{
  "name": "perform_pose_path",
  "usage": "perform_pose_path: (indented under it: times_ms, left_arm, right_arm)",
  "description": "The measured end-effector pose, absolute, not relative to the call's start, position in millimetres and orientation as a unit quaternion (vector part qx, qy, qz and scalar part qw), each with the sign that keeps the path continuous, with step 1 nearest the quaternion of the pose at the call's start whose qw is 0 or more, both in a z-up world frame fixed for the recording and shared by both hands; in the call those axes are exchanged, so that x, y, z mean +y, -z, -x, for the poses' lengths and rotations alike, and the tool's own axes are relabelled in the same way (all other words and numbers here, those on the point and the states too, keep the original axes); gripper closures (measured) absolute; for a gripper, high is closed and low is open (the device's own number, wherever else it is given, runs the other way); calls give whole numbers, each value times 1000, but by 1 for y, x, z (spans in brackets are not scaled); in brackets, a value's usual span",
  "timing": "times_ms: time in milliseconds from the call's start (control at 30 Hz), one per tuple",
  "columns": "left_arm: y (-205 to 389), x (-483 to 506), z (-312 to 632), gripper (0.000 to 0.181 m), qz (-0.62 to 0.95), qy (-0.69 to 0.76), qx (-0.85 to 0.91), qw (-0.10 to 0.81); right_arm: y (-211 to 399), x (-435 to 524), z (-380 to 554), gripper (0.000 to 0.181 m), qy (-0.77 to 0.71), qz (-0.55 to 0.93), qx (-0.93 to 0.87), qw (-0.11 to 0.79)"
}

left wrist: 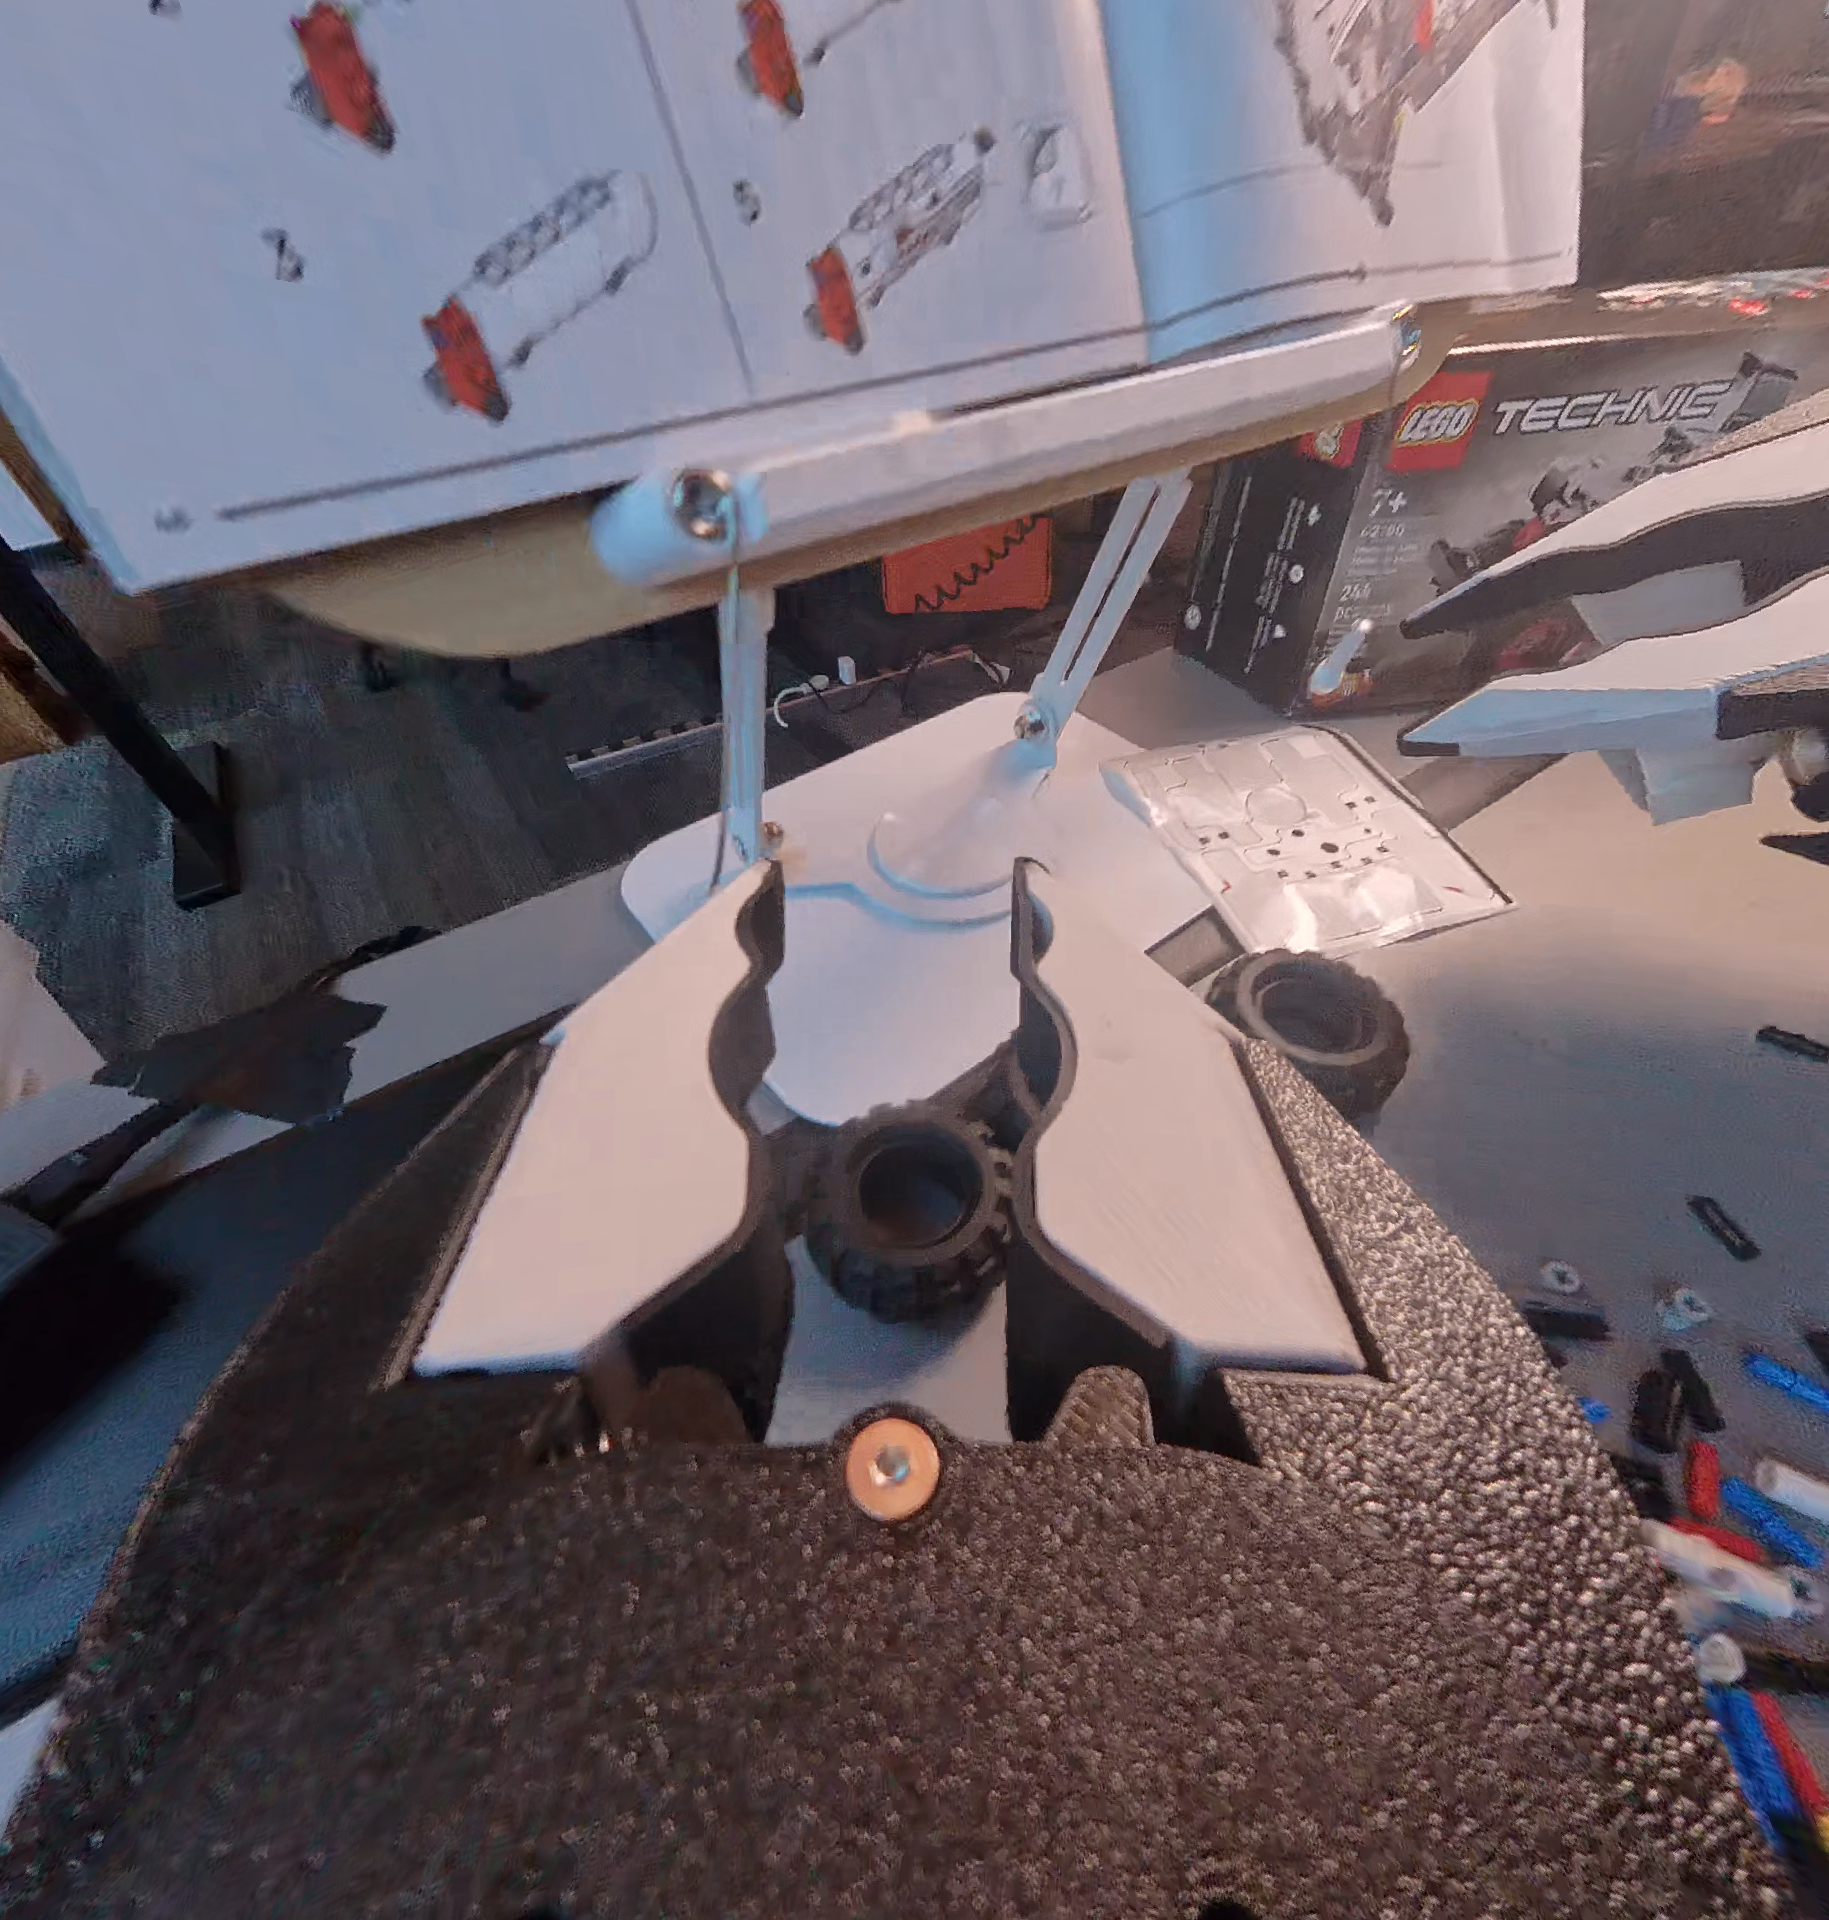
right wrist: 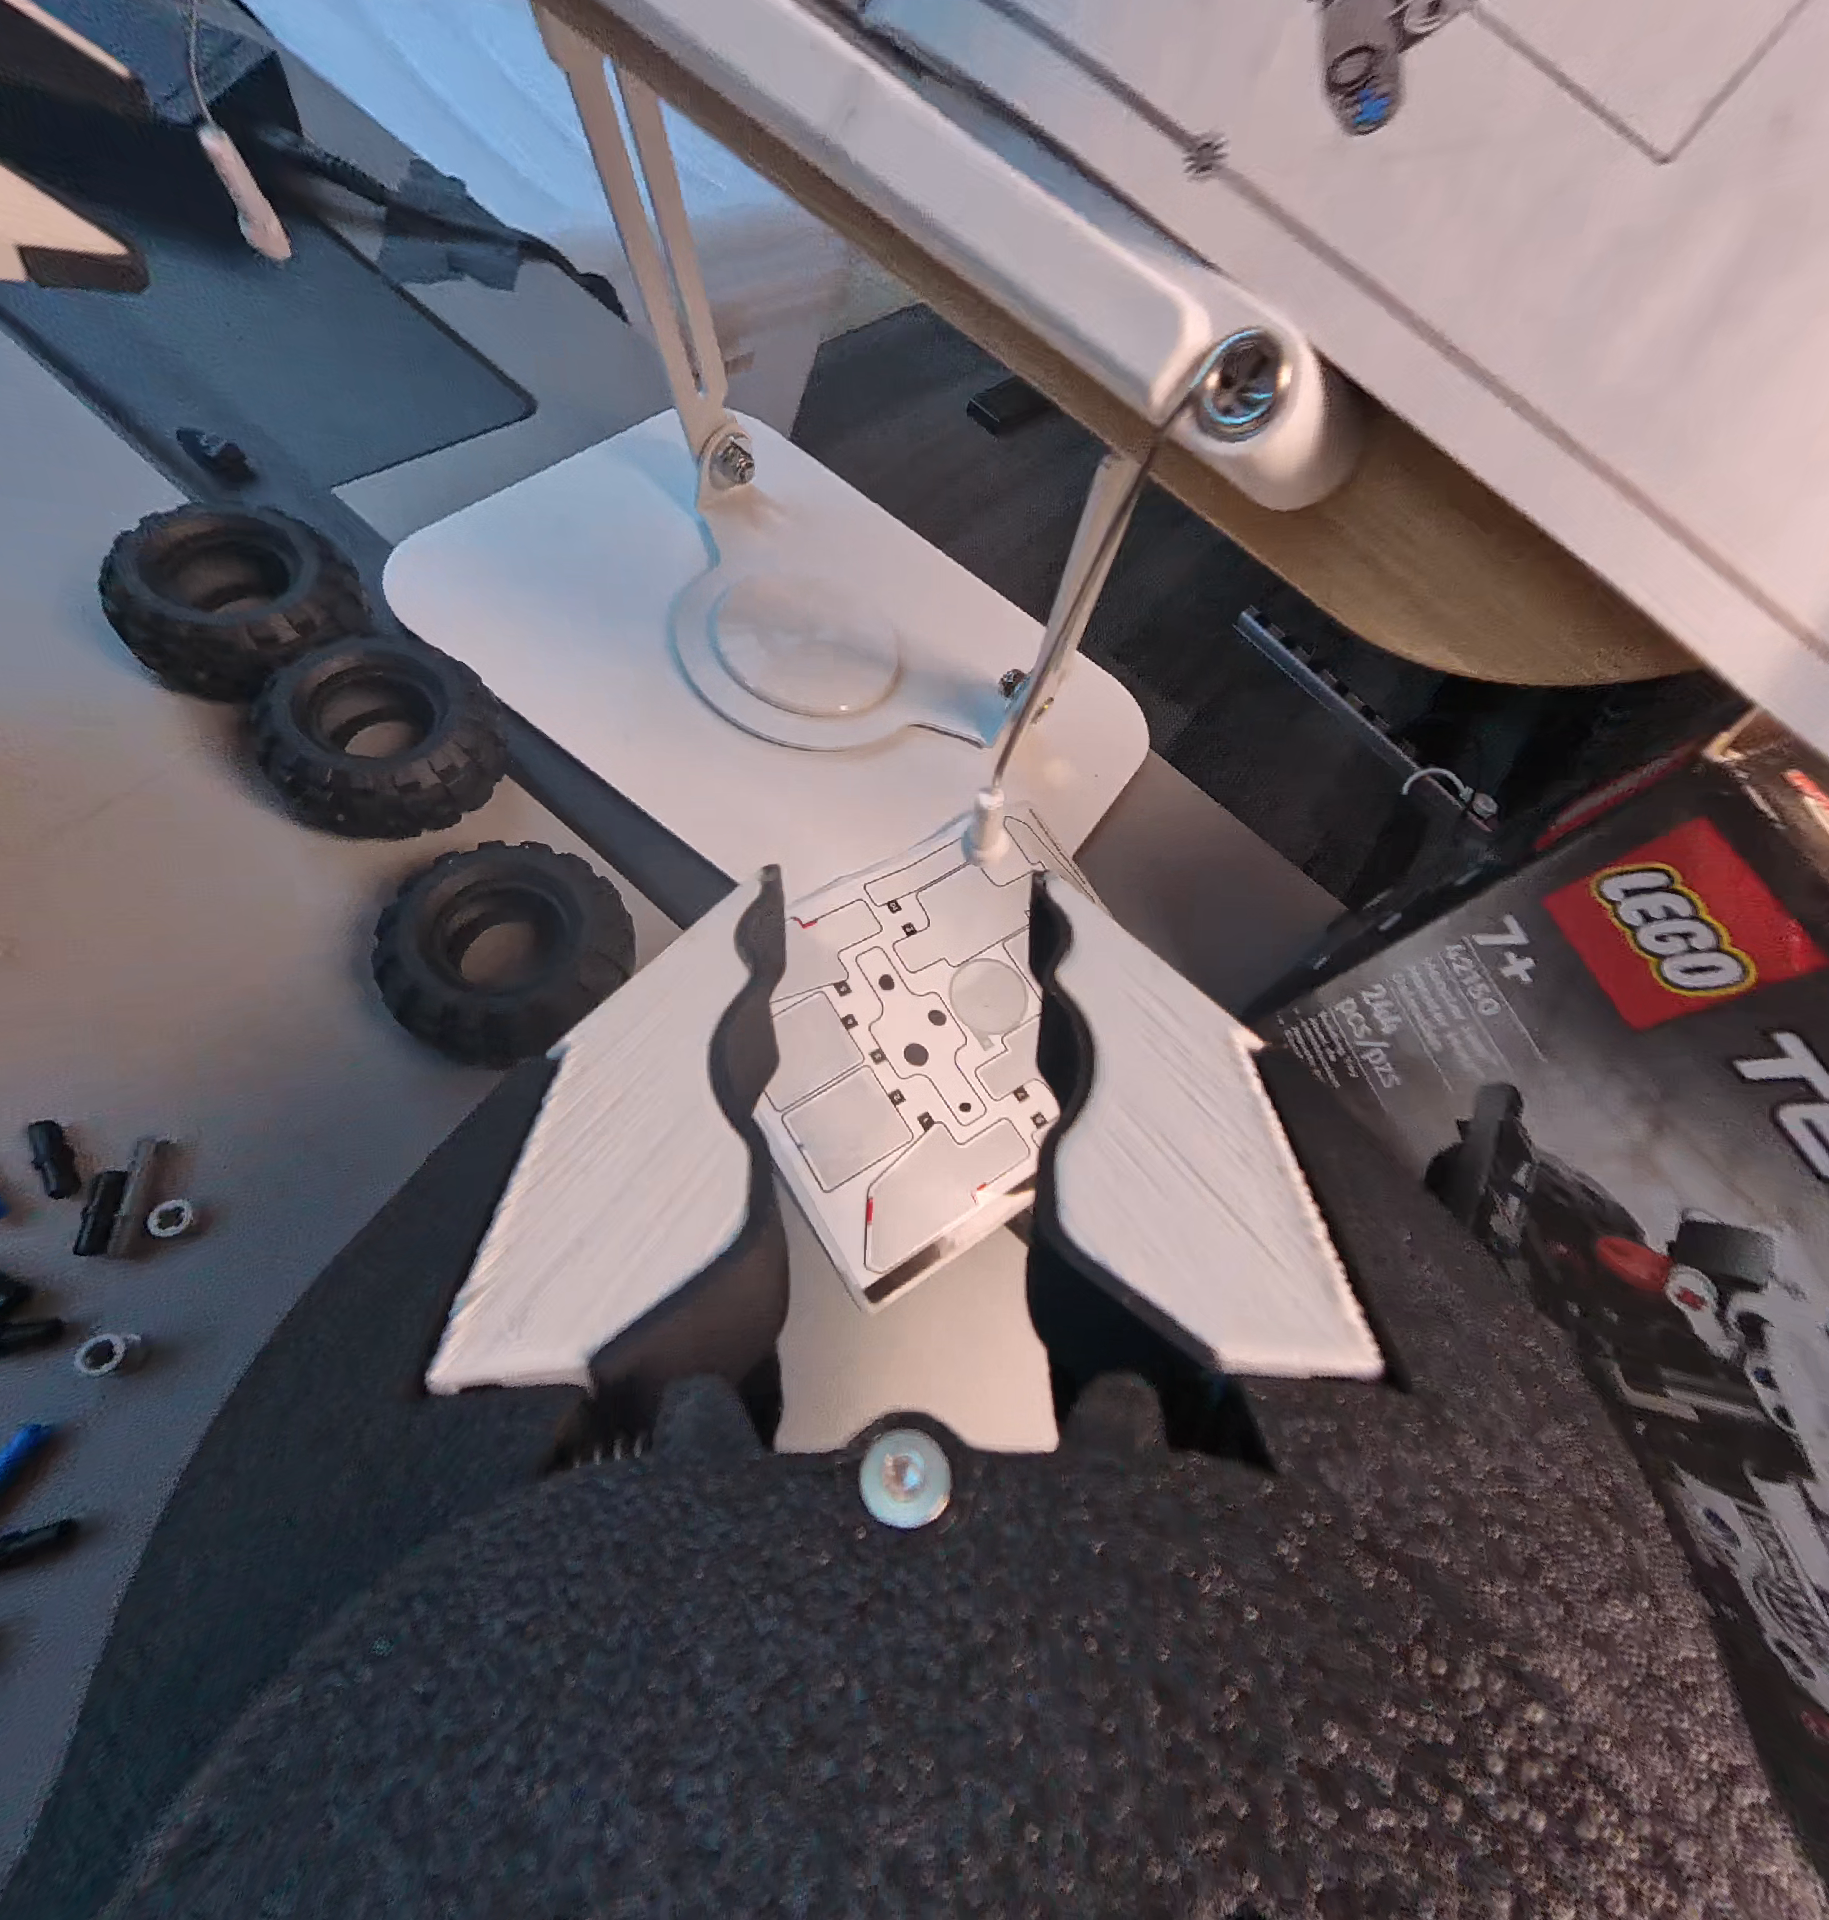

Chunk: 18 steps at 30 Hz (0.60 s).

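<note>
Left gripper (left wrist: 897, 894): jaws parted, nothing gripped; one black tyre (left wrist: 915, 1210) sits on the table between the fingers near their base, contact unclear. A second tyre (left wrist: 1310, 1023) lies just right. Right gripper (right wrist: 905, 894): jaws apart, hovering over one sticker sheet (right wrist: 915, 1070), not clamped. Three tyres (right wrist: 380, 732) in a row on its left. Scattered small blue, black, red pins (left wrist: 1767, 1496) on the grey table (left wrist: 1575, 1132). Beyond: one white stand base (right wrist: 577, 582) holding one open instruction booklet (left wrist: 370, 260), one boxed kit (right wrist: 1616, 1143).
</note>
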State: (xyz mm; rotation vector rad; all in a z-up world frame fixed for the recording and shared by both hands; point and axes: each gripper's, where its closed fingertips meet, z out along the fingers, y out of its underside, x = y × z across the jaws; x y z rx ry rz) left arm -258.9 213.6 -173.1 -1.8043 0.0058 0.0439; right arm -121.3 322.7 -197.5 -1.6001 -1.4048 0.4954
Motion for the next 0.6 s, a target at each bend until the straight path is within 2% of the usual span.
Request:
perform_pose_path:
  times_ms: [67,167,300,500,533,600]
  left_arm:
    - [188,215,279,128,791,-17,-9,611]
    - [193,228,298,123,786,-12,-34,617]
    - [182,261,309,122,764,-17,-67,642]
    - [171,298,311,137,759,-15,-101,643]
    - [173,301,312,142,766,-27,-99,634]
    - [173,305,309,151,770,-32,-82,631]
  right_arm:
    - [205,331,129,127,-196,656,-560,466]
    - [197,347,144,112,-220,674,-496,502]
    - [179,363,172,108,-238,676,-440,541]
    - [179,382,199,128,-223,694,-417,543]
    - [178,385,200,134,-219,694,-412,549]
    - [175,390,201,161,-216,691,-395,565]
